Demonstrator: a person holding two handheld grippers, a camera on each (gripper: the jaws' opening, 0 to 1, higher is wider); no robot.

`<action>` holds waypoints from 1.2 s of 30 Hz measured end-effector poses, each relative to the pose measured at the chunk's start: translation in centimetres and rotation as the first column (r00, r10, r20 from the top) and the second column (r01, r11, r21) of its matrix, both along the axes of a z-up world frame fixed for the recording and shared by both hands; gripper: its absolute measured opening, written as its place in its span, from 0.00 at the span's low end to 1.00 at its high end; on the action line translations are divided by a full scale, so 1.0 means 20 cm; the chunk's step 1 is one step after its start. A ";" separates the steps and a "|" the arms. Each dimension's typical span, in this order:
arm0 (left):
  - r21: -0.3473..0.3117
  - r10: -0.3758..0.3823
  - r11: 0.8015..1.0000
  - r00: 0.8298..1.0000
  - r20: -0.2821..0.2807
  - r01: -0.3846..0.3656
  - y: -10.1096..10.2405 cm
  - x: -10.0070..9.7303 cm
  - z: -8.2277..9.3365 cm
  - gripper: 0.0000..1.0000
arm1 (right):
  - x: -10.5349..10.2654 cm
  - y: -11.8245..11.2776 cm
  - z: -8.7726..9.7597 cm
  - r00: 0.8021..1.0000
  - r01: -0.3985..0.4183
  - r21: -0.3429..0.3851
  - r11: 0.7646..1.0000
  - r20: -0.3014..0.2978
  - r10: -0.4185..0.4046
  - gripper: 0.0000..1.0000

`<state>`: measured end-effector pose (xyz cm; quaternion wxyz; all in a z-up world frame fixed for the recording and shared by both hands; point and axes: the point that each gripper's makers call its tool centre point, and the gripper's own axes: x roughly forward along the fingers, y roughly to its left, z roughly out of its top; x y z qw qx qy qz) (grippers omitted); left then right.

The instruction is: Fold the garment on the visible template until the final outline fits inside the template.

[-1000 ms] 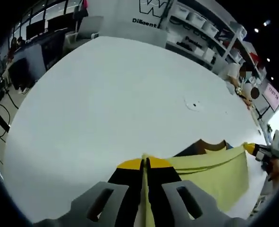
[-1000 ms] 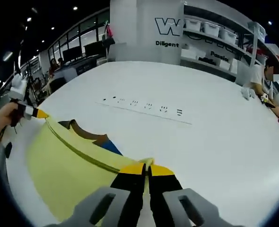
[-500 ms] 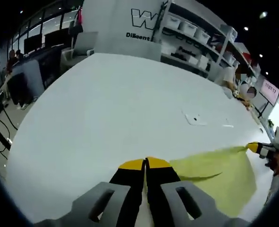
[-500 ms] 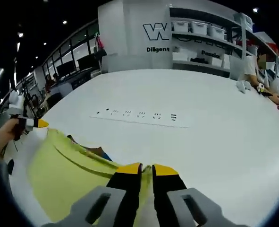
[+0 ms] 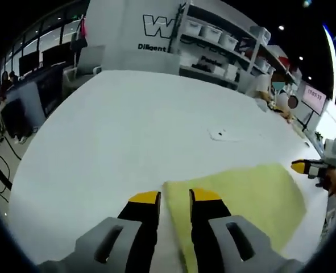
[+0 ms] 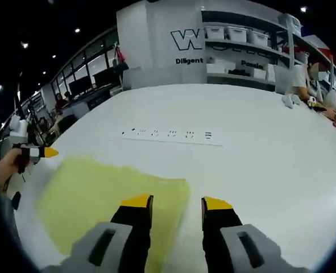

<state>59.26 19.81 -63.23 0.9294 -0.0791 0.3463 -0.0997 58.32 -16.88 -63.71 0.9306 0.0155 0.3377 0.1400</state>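
A pale yellow garment [image 5: 244, 193] lies flat on the white table [image 5: 128, 125]. My left gripper [image 5: 174, 198] is open, its yellow-tipped jaws standing apart over the garment's near corner, and cloth shows in the gap between them. In the right gripper view the same garment [image 6: 108, 190] spreads out to the left, and my right gripper [image 6: 176, 203] is open above its corner. The right gripper [image 5: 306, 166] comes in at the far right of the left gripper view, in a hand. The left gripper [image 6: 38, 152] shows at the left edge of the right gripper view. The garment hides whatever lies under it.
A row of small dark marks [image 6: 169, 135] is printed on the table [image 6: 253, 153] beyond the garment. A small white scrap [image 5: 220, 135] lies further out. Shelves with bins [image 5: 213, 40] and a seated person [image 6: 312, 85] stand past the far edge, and desks with monitors [image 5: 25, 96] are to the left.
Both grippers have gone from shut on the garment's corners to open, letting go. The raised yellow cloth has dropped flat and now covers the brown and blue thing seen beneath it.
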 end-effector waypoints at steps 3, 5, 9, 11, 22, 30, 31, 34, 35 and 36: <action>-0.019 -0.005 1.000 1.000 0.016 0.006 -0.01 -0.04 0.03 0.28 | -0.06 0.01 -0.01 1.000 -0.004 0.000 1.000 -0.023 0.004 0.34; -0.024 -0.013 1.000 1.000 0.018 0.014 -0.02 -0.07 0.04 0.30 | -0.10 0.03 -0.01 1.000 -0.012 0.003 1.000 -0.024 0.012 0.36; -0.019 -0.034 0.999 0.999 0.001 0.034 -0.04 -0.16 0.04 0.34 | -0.17 0.04 -0.02 0.999 -0.012 0.020 1.000 -0.044 0.013 0.42; -0.029 -0.035 0.999 0.999 -0.001 0.035 -0.04 -0.20 0.04 0.34 | -0.21 0.06 -0.02 0.999 -0.016 0.029 0.999 -0.048 0.017 0.44; -0.062 -0.037 0.998 0.998 -0.055 0.034 -0.05 -0.42 -0.02 0.37 | -0.41 0.12 -0.08 0.994 -0.053 0.044 0.998 -0.094 0.057 0.48; -0.075 -0.044 0.997 0.995 -0.086 0.037 -0.05 -0.55 -0.07 0.35 | -0.51 0.11 -0.11 0.990 -0.082 0.036 0.996 -0.112 0.085 0.45; -0.076 -0.046 0.996 0.995 -0.087 0.039 -0.05 -0.57 -0.07 0.34 | -0.54 0.11 -0.11 0.989 -0.092 0.038 0.995 -0.114 0.096 0.44; -0.077 -0.047 0.996 0.996 -0.075 0.041 -0.05 -0.59 -0.07 0.32 | -0.57 0.12 -0.11 0.987 -0.106 0.045 0.993 -0.114 0.111 0.41; -0.086 -0.051 0.995 0.996 -0.070 0.044 -0.05 -0.60 -0.07 0.31 | -0.59 0.12 -0.11 0.986 -0.118 0.039 0.992 -0.111 0.121 0.41; -0.093 -0.057 0.994 0.996 -0.071 0.050 -0.06 -0.61 -0.08 0.31 | -0.60 0.12 -0.11 0.986 -0.121 0.038 0.992 -0.109 0.125 0.40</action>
